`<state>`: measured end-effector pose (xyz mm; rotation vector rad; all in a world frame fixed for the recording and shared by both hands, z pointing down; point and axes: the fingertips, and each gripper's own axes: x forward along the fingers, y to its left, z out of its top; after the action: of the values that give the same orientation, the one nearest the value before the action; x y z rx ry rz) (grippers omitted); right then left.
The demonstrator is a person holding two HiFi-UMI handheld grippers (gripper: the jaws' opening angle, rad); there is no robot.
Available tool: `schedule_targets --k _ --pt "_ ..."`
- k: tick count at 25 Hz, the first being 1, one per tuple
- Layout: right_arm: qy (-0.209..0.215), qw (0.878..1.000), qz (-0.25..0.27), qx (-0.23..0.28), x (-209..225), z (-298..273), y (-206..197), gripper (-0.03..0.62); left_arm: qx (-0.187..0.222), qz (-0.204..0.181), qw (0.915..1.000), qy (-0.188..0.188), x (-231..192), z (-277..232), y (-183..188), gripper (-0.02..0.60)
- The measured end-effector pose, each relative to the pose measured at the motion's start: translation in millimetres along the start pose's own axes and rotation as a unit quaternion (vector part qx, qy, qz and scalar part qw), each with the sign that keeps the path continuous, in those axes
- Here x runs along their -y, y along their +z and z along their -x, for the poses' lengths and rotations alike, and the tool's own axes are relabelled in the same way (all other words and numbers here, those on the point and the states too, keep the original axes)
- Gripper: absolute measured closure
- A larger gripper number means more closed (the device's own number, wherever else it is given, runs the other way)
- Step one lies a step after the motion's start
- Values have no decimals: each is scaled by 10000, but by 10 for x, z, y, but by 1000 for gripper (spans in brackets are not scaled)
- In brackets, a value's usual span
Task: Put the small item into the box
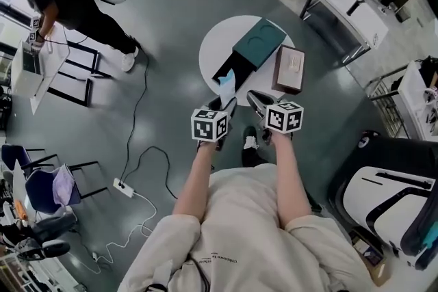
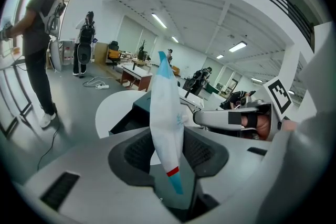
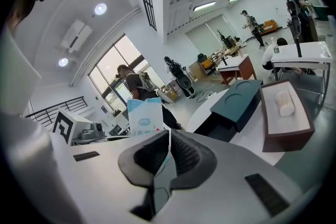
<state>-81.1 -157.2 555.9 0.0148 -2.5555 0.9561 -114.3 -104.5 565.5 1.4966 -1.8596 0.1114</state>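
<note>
White-and-pale-blue flat plastic packet first: clamped upright between the fingers of the left gripper, pads pressed on its two broad faces low down, close to the red stripe and the blue bottom end, with most of its length standing free above them. From the head view, same packet held in the air at the tip of the left gripper, just short of the near end of the dark teal rectangular box and not inside it. Seen flat-on from the right gripper view, off to the left of the teal box. Right gripper also on the near side of the teal box, a little right of its near end; fingers of that gripper drawn together to a hairline slit, with nothing caught between them. Teal box lying on a round white bench, a circular recess in its top, a darker inner part showing at the near end. Just beside the teal box on its right, an open brown box with a white lining, a small ribbed white piece lying in that lining. Far to the left of the teal box, across the grey floor, a person in dark clothes standing at another work surface.
</note>
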Motion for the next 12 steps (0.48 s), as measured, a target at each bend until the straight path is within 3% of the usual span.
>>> schedule_targets --k 5,12 --pt "139 9997 4 -225 237 -278 142 557 -161 67 9997 152 -178 -331 110 423" --pt "338 9993 -105 -118 497 -422 458 557 -149 94 9998 88 -165 -768 435 423"
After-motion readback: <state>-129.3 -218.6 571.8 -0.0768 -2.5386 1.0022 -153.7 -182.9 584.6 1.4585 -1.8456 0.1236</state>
